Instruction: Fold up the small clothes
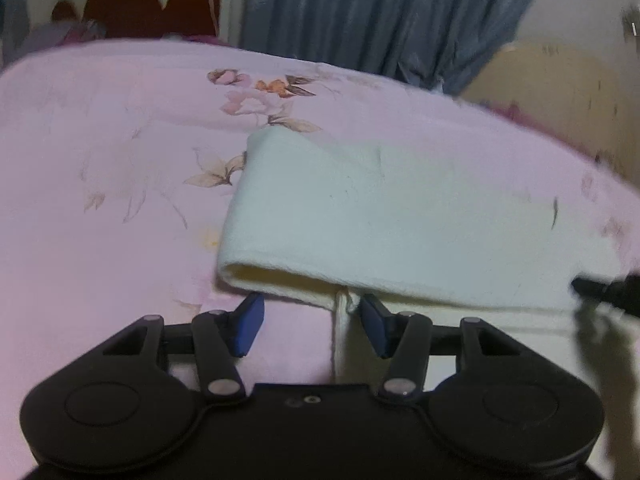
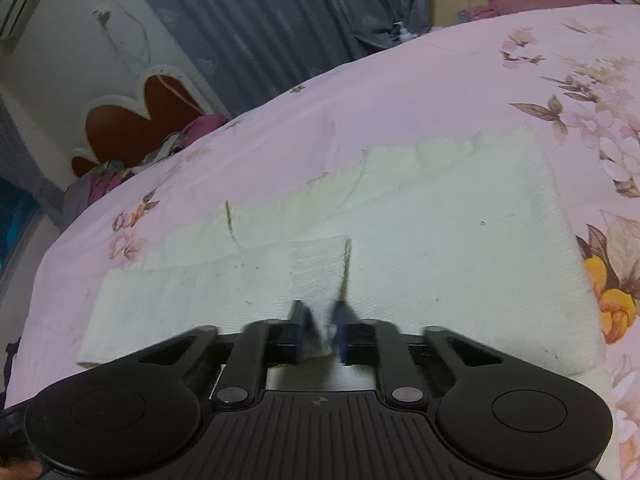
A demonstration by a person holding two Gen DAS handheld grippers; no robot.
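Note:
A small white knit garment (image 1: 400,216) lies on the pink floral bedsheet (image 1: 100,200), with its near part folded over into a rolled edge. My left gripper (image 1: 312,316) is open, its blue pads either side of the garment's near hem, just below the fold. In the right wrist view the same white garment (image 2: 440,248) is spread flat with a folded flap (image 2: 240,276) at its left. My right gripper (image 2: 324,320) is nearly closed and pinches a bit of the white fabric between its blurred blue pads.
The pink sheet (image 2: 400,88) covers the bed. A dark red, scalloped headboard (image 1: 152,4) and crumpled purple clothes (image 2: 120,176) lie at the far end. Blue-grey curtains (image 1: 380,12) hang behind. The other gripper's black tip (image 1: 612,288) shows at the right edge.

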